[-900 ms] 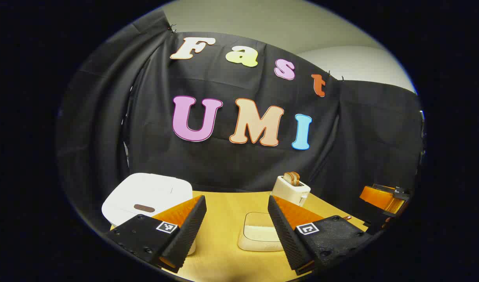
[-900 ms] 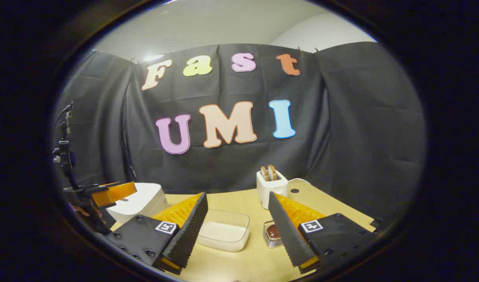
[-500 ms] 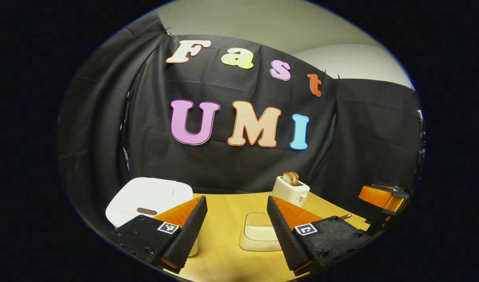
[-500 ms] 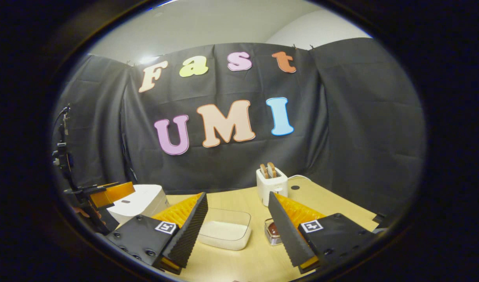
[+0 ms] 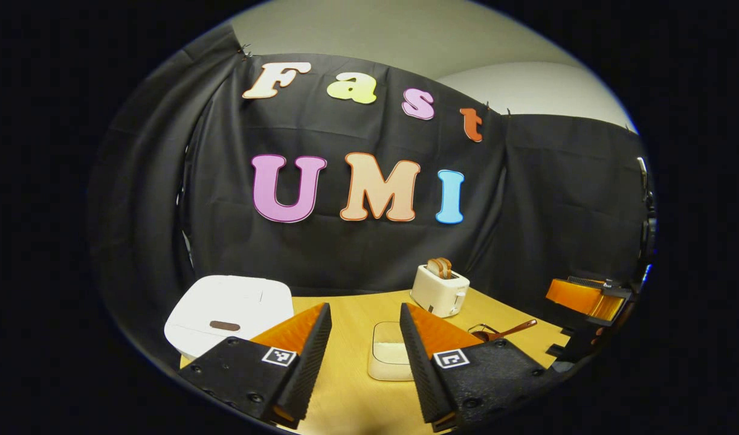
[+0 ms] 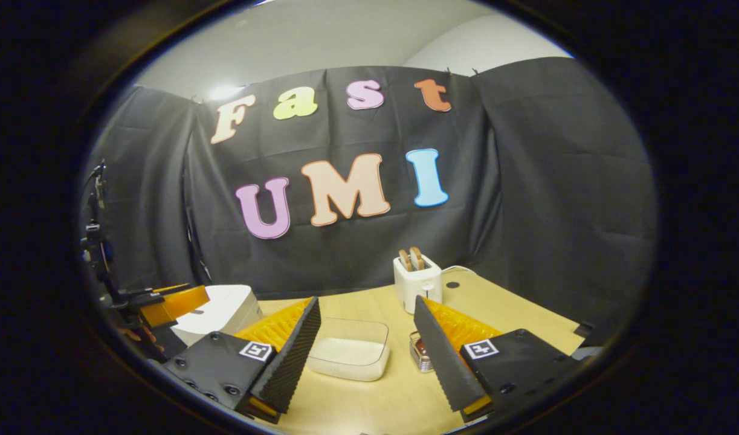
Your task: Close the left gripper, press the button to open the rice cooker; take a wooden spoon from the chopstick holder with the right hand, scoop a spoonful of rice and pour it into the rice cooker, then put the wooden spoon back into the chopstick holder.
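Observation:
The white rice cooker (image 5: 230,299) sits closed at the table's left, its dark button (image 5: 224,326) on the front of the lid. My left gripper (image 5: 365,307) hovers in front of it and to its right, open with a narrowed gap and nothing between the fingers. A clear container of rice (image 6: 348,350) lies mid-table. Just right of it stands the metal chopstick holder (image 6: 419,353); the wooden spoon (image 5: 508,330) leans out of it. My right gripper (image 6: 366,300) is open and empty above the rice container and holder. The rice cooker (image 6: 221,305) and my left gripper (image 6: 176,299) also appear at the left of the right gripper view.
A white toaster (image 6: 416,284) with two slices of bread stands at the back of the yellow wooden table (image 6: 502,308). Black cloth walls the booth behind and to both sides. In the left gripper view, my right gripper (image 5: 580,296) hangs at the far right.
My left gripper's fingers have drawn closer together, and it has shifted a little so the spoon and holder come into view. The right gripper has barely moved.

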The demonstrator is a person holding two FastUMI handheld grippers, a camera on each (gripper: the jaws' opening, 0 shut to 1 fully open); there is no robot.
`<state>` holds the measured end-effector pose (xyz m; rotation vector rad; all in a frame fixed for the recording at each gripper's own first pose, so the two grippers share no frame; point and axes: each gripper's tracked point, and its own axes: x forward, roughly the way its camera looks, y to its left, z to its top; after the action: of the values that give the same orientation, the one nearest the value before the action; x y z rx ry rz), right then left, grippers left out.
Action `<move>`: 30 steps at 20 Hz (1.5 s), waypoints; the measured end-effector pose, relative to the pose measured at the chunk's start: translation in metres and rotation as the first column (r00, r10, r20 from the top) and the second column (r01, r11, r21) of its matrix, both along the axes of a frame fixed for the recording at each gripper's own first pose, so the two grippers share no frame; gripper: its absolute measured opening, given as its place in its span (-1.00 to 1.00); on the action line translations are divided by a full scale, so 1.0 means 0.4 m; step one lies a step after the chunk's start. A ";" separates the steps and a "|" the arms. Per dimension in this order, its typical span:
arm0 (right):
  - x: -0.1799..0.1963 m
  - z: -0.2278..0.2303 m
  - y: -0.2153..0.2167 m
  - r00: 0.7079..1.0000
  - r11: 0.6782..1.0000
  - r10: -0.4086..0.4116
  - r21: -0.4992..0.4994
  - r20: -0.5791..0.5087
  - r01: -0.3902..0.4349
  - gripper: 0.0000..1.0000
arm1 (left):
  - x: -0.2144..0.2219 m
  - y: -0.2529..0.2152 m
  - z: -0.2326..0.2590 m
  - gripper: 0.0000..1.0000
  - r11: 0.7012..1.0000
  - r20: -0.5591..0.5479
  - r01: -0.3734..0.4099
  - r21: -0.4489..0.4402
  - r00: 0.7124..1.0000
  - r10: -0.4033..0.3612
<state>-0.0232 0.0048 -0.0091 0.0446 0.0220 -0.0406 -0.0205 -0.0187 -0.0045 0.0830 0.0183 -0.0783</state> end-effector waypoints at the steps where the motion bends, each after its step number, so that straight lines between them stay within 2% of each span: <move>1: -0.008 -0.001 -0.002 1.000 1.000 -0.005 0.002 0.001 0.005 0.97 | -0.005 -0.006 -0.001 0.28 1.000 -0.005 0.010 0.008 1.000 -0.010; 4: -0.018 -0.004 -0.006 1.000 1.000 -0.015 0.006 0.001 0.015 0.96 | -0.014 -0.014 -0.002 0.08 0.999 -0.012 0.029 0.018 0.999 -0.029; 5: -0.020 -0.004 -0.007 1.000 1.000 -0.019 0.005 0.000 0.019 0.96 | -0.014 -0.022 -0.002 -0.14 0.999 -0.017 0.043 0.014 0.999 -0.043; 6: -0.025 -0.004 -0.011 1.000 1.000 -0.022 0.003 -0.001 0.022 0.96 | -0.015 -0.031 -0.011 -0.12 0.998 -0.026 0.056 0.011 0.998 -0.056; 7: -0.026 -0.007 -0.013 1.000 1.000 -0.023 0.002 -0.003 0.023 0.96 | -0.016 -0.036 -0.015 -0.39 0.998 -0.035 0.064 0.005 0.997 -0.063; 8: -0.027 -0.009 -0.015 1.000 1.000 -0.024 -0.001 -0.005 0.024 0.96 | -0.019 -0.041 -0.022 -0.34 0.997 -0.042 0.072 -0.001 0.997 -0.072; 12: -0.019 -0.005 -0.019 1.000 1.000 -0.025 -0.004 -0.003 0.025 0.96 | -0.020 -0.040 -0.025 -0.79 0.998 -0.058 0.061 0.028 0.997 -0.059; 14: -0.015 -0.008 -0.018 1.000 1.000 -0.023 0.000 -0.003 0.023 0.97 | -0.020 -0.033 -0.032 -0.93 0.998 -0.063 0.049 0.031 0.997 -0.047; 18: -0.008 -0.013 -0.019 1.000 1.000 -0.024 -0.019 0.004 0.024 0.97 | -0.015 0.003 -0.037 -1.00 1.000 -0.066 0.000 0.017 0.998 0.001; 23: -0.012 -0.032 -0.020 1.000 1.000 -0.023 -0.012 -0.009 0.023 0.97 | 0.008 0.124 -0.019 -1.00 0.993 -0.041 -0.117 0.025 0.992 0.118; 27: -0.023 -0.038 -0.033 0.999 0.999 -0.033 -0.012 -0.023 0.032 0.97 | 0.043 0.274 -0.005 -0.99 0.969 -0.018 -0.244 0.031 0.969 0.245; 30: -0.034 -0.037 -0.055 0.997 0.997 -0.067 -0.039 -0.027 0.066 0.97 | 0.067 0.381 -0.030 -1.00 0.952 -0.031 -0.307 0.020 0.951 0.307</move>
<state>-0.0368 -0.0173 -0.0238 0.0066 0.0485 -0.1086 0.0063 0.1337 -0.0166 0.0925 0.0650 0.2322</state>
